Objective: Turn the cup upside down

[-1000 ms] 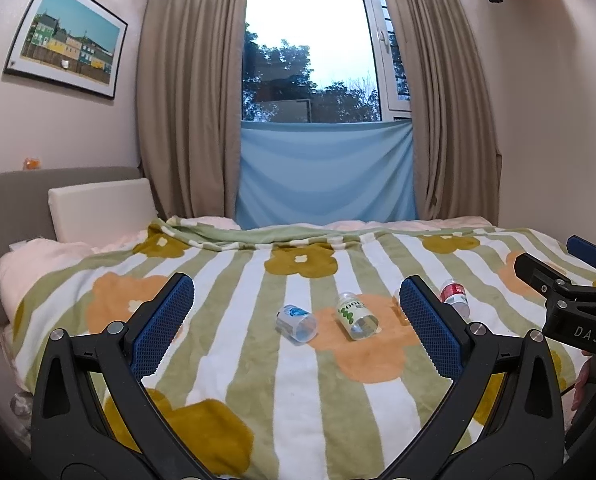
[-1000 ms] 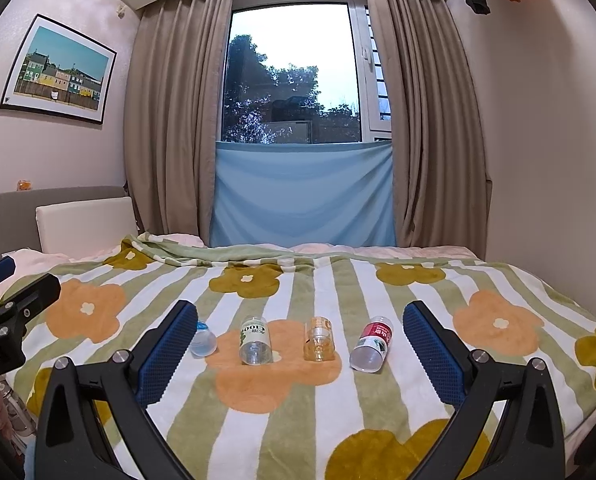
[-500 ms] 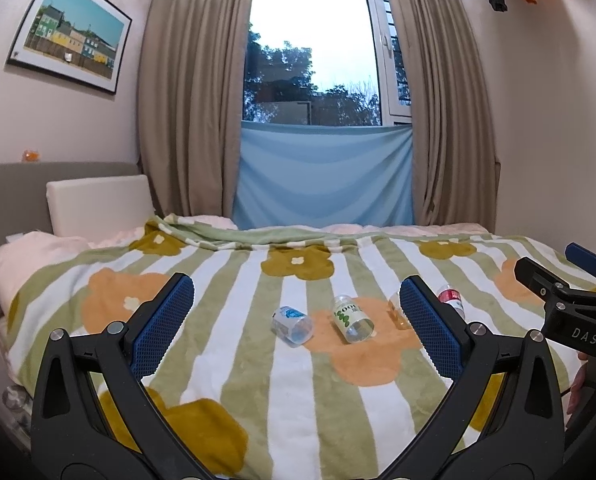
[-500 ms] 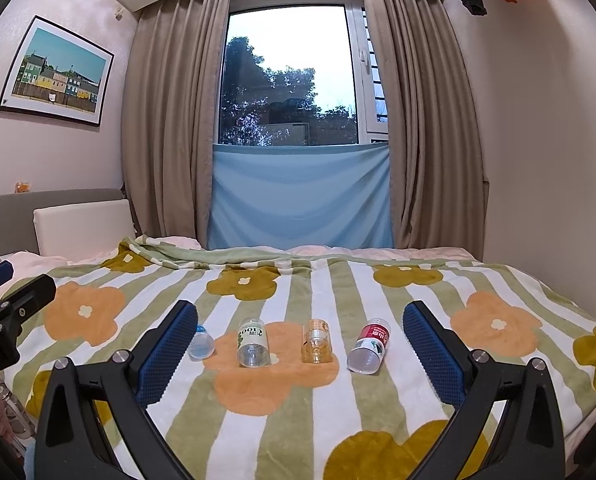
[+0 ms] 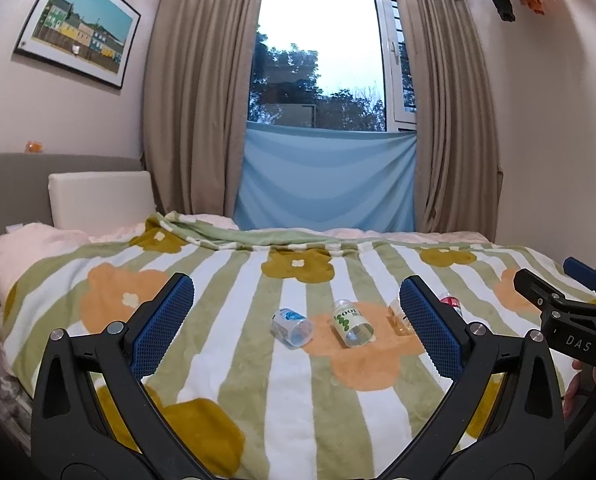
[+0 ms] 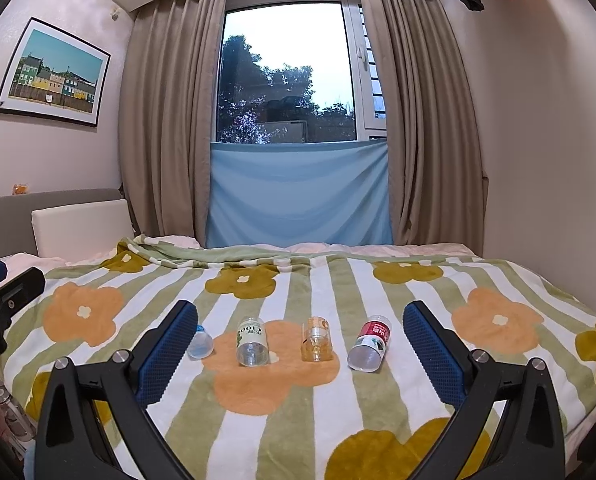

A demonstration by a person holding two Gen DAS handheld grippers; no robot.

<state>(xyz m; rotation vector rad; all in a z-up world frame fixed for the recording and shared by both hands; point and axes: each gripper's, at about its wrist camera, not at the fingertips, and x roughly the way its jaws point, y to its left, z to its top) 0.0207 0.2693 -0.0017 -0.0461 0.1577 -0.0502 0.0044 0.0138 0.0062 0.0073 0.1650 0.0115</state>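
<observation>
Several clear plastic cups lie on their sides in a row on the flowered blanket (image 6: 298, 412): a blue-labelled cup (image 5: 292, 327) (image 6: 199, 345), a green-labelled cup (image 5: 352, 323) (image 6: 252, 341), an amber cup (image 6: 316, 339) (image 5: 397, 315) and a red-labelled cup (image 6: 370, 343) (image 5: 451, 303). My left gripper (image 5: 296, 330) is open, held back from the blue and green cups. The right gripper (image 6: 300, 348) is open too, short of the green and amber cups. Neither holds anything.
The bed's near edge lies just below the grippers. A pillow (image 5: 100, 200) leans on the grey headboard at the left, and a wall (image 6: 546, 160) runs along the right. The right gripper's body (image 5: 566, 320) shows at the left view's right edge, with a hand beneath it.
Both cameras have tilted slightly upward, so the cups and the bed sit a little lower in each view. The cups have not moved and both grippers stay open.
</observation>
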